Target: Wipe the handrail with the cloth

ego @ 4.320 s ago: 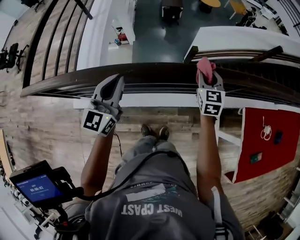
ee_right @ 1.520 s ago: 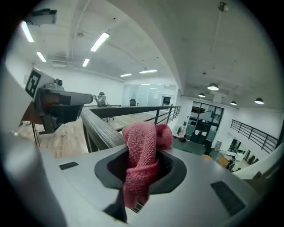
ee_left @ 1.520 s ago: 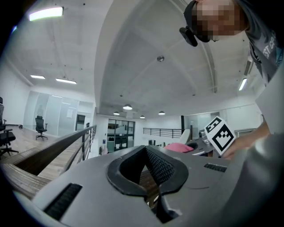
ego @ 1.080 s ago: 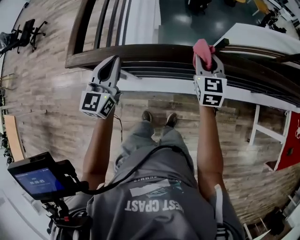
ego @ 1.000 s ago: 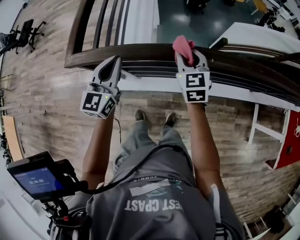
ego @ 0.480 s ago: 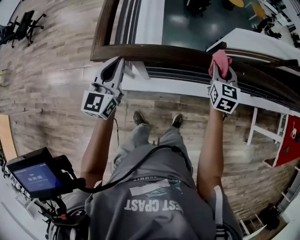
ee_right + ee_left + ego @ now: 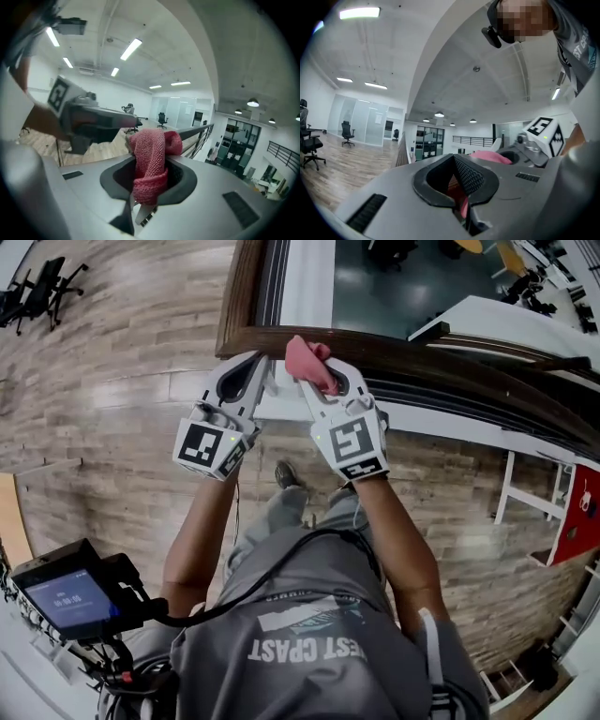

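While your right gripper (image 7: 151,149) has its jaws clamped on the bunched pink terry cloth (image 7: 150,161), treat it as soft, light and limp; the gathered middle is probably the best place to grip. The cloth meets the wooden handrail (image 7: 450,357) at 12 o'clock. Your left gripper (image 7: 454,164), jaws together and empty, sits at its 9 o'clock.

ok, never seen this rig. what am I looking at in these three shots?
No robot: a person holds a two-jaw gripper in each hand. The head view looks steeply down from a camera on their head, past their arms to the floor and the brown handrail. The other two views come from cameras riding on each gripper, looking along its jaws. The right gripper is clamped on a pink cloth at the handrail, near its corner. The left gripper sits beside it, jaws together, apparently holding nothing.
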A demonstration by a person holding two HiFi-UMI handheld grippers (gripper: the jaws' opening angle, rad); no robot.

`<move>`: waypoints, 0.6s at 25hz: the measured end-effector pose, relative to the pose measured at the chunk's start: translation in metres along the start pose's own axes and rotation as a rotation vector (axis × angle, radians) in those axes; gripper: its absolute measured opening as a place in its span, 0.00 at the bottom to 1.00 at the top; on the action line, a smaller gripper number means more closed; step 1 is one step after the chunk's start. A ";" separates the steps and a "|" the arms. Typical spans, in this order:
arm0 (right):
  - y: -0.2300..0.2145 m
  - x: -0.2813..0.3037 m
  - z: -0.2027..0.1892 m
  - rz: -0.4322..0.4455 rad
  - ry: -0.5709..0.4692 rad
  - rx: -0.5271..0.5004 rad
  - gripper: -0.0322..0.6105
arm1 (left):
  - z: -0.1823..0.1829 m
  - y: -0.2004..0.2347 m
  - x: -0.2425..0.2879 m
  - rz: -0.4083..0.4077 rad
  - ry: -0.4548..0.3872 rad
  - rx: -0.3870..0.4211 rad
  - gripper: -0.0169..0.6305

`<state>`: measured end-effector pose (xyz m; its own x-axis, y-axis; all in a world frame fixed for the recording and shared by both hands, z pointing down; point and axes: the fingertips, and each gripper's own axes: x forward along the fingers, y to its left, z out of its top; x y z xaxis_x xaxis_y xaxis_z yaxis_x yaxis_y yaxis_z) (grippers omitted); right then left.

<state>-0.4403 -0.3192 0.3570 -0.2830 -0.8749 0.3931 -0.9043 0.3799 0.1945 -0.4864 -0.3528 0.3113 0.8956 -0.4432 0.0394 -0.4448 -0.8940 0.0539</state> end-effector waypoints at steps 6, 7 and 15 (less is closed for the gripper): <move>-0.024 -0.008 -0.168 -0.228 0.138 0.148 0.17 | -0.025 -0.002 -0.028 -0.009 0.021 -0.014 0.04; -0.030 0.007 -0.190 -0.247 0.158 0.177 0.17 | -0.035 -0.006 -0.033 -0.019 0.036 -0.016 0.04; -0.095 0.045 -0.318 -0.197 0.220 0.238 0.17 | -0.106 -0.096 0.011 -0.043 0.171 -0.014 0.03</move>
<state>-0.2660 -0.2993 0.6424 -0.0445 -0.8289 0.5577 -0.9908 0.1079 0.0812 -0.4353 -0.2644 0.4120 0.8991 -0.3863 0.2057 -0.4077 -0.9102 0.0729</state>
